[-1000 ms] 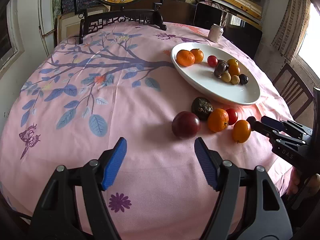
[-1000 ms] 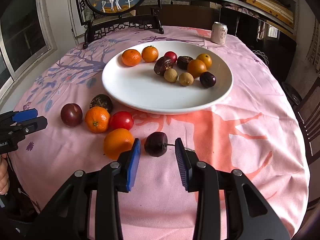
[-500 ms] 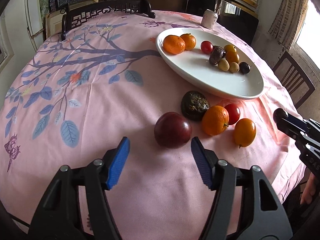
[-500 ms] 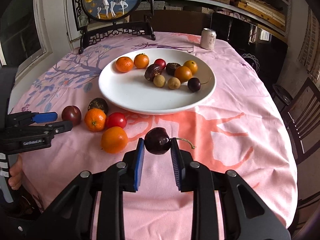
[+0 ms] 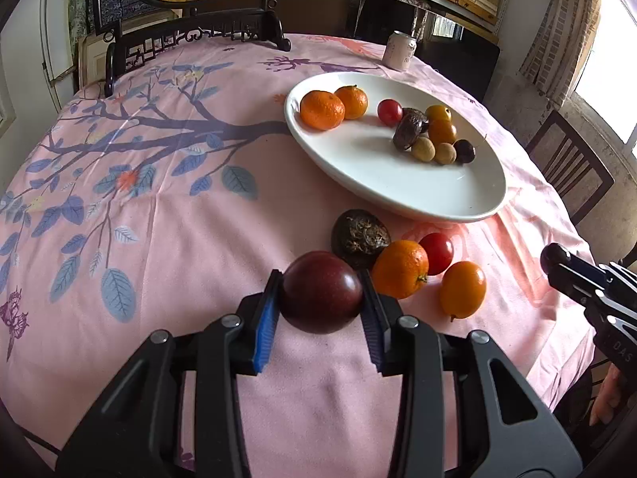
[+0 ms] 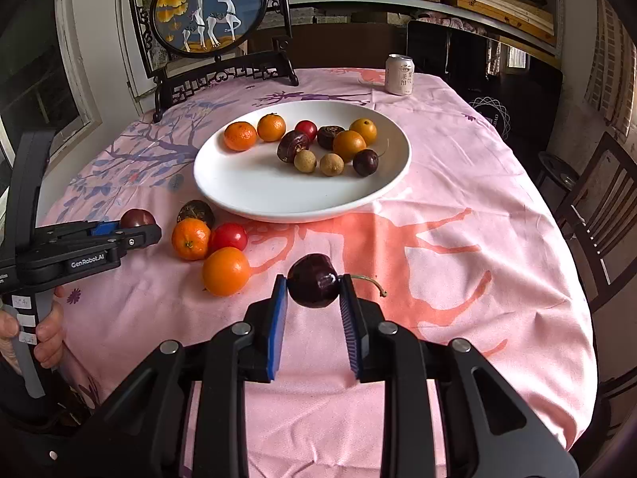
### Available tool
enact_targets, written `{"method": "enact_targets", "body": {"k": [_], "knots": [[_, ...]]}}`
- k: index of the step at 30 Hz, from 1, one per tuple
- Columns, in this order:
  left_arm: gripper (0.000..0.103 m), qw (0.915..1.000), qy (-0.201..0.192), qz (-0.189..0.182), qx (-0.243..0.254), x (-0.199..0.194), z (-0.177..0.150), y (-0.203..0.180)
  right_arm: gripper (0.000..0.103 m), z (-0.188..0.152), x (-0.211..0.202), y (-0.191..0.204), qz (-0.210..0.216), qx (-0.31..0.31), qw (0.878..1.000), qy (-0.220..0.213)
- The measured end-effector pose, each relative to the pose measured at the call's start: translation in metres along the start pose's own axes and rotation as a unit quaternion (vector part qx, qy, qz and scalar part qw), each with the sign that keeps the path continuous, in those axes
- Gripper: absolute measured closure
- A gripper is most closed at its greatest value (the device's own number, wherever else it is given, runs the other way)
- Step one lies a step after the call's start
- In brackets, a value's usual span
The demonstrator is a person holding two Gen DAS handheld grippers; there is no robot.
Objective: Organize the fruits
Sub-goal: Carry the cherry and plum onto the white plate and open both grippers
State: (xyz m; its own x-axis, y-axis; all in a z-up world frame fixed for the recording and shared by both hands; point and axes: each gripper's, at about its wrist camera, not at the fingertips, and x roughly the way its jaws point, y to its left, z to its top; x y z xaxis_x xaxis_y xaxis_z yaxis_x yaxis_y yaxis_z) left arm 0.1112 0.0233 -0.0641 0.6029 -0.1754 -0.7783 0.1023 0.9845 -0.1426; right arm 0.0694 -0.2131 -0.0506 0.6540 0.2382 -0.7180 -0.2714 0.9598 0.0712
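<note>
left hand-held gripper [image 5: 321, 310] just closed onto dark plum [image 5: 321, 291] on desk [image 5: 179, 239], right hand-held gripper [image 6: 313, 306] clamping stemmed cherry [image 6: 313, 280]

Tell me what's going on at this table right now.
A person holds a gripper in each hand, sorting fruit. The left gripper has just been closing on a dark red plum; the right gripper is shut on a stemmed cherry. Four fruits remain on the pink tablecloth beside the white plate.

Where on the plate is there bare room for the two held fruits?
White plate: its near and left part is bare, below the two tangerines. The back right is crowded around the dark wrinkled fruit. Loose fruit around the orange blocks the left approach.
</note>
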Motion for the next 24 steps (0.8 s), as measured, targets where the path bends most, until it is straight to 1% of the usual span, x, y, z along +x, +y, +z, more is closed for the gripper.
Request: {"method": "enact_targets", "body": {"k": [3,5,8,10,12,14,17,20,24], "knots": [[0.065,0.9999,-0.008,-0.007,0.003,-0.015,0.003,-0.003,0.076,0.002,0.002,0.001,0.004,0.0,1.0,0.003],[0.065,0.9997,-0.011,-0.018,0.011,-0.024,0.008,-0.006,0.076,0.004,0.004,0.001,0.005,-0.002,1.0,0.004],[0.065,0.9993,-0.007,-0.022,0.028,-0.026,0.028,-0.011,0.076,0.016,0.006,0.001,0.009,-0.008,1.0,0.002],[0.065,0.9991,-0.007,-0.011,0.04,-0.021,0.048,-0.013,0.076,0.031,0.009,-0.002,0.008,-0.016,1.0,-0.004],[0.065,0.9989,-0.003,-0.002,0.046,-0.01,0.072,-0.018,0.076,0.049,0.018,-0.006,0.004,-0.021,1.0,-0.009],[0.065,0.9989,0.009,0.0,0.047,0.008,0.095,-0.024,0.076,0.066,0.035,-0.008,-0.004,-0.027,1.0,-0.007],[0.065,0.9984,0.026,0.019,0.046,0.043,0.119,-0.036,0.076,0.086,0.071,-0.014,-0.022,-0.024,0.999,0.021],[0.065,0.9977,0.051,0.024,0.038,0.072,0.129,-0.042,0.076,0.094,0.098,-0.022,-0.032,-0.016,0.998,0.05],[0.064,0.9971,0.058,0.025,0.043,0.092,0.135,-0.048,0.076,0.097,0.109,-0.029,-0.037,-0.019,0.997,0.059]]}}
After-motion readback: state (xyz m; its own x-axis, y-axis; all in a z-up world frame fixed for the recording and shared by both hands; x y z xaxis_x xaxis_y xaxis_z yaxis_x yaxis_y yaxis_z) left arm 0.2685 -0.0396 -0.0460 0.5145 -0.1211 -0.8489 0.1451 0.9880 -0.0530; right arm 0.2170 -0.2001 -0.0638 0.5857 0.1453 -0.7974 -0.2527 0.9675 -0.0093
